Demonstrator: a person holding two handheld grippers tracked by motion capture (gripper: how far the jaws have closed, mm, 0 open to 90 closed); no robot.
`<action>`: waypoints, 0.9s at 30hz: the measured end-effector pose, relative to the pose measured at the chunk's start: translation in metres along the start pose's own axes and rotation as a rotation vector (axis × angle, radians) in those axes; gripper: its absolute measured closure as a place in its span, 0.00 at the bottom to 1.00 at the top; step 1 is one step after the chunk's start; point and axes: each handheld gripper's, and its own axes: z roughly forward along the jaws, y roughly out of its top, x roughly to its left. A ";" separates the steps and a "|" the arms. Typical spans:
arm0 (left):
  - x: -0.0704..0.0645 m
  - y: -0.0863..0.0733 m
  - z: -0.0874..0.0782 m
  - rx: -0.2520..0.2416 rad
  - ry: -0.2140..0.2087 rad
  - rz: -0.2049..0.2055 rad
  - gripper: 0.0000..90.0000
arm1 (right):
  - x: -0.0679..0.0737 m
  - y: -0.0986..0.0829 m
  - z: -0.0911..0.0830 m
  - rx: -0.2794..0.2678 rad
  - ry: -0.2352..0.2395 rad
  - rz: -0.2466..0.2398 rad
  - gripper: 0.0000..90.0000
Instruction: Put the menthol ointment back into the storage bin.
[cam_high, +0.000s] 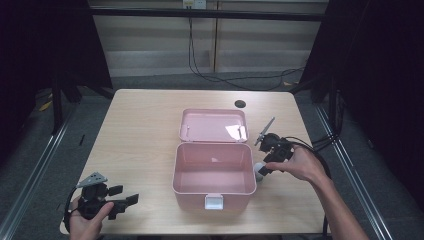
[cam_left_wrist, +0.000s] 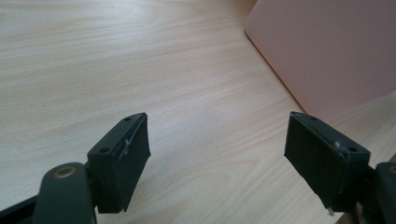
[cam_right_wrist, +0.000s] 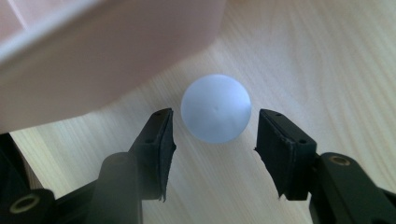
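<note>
My right gripper (cam_right_wrist: 212, 140) is straddling the white ball (cam_right_wrist: 215, 114) beside the pink box (cam_high: 214, 170), jaws apart, not yet touching it. My left gripper (cam_left_wrist: 217, 163) is idling, jaws apart, near the table's (cam_high: 145, 125) front-left corner.

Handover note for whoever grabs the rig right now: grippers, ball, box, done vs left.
Right gripper: open, jaws either side of the white ball but not closed on it.
Left gripper: open, holding nothing, over bare table near the front left of the box.
Ball: on the table right beside the pink box, by its right wall.
Box: open and looks empty inside, lid laid flat behind it, white latch at the front.
Done: box opened, right gripper lined up on the ball.
Left, most likely: close on the ball, lift it over the wall, drop it in, perhaps shut the lid.
</note>
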 end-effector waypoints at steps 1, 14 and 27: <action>0.000 0.000 0.000 0.001 0.000 0.003 0.24 | -0.001 0.000 0.002 0.007 0.003 0.001 0.52; 0.000 0.000 0.000 0.003 0.000 0.003 0.24 | -0.003 0.008 0.016 0.055 0.013 -0.004 0.52; 0.000 0.000 0.000 0.005 0.001 0.004 0.24 | 0.000 0.014 0.024 0.065 -0.004 -0.025 0.57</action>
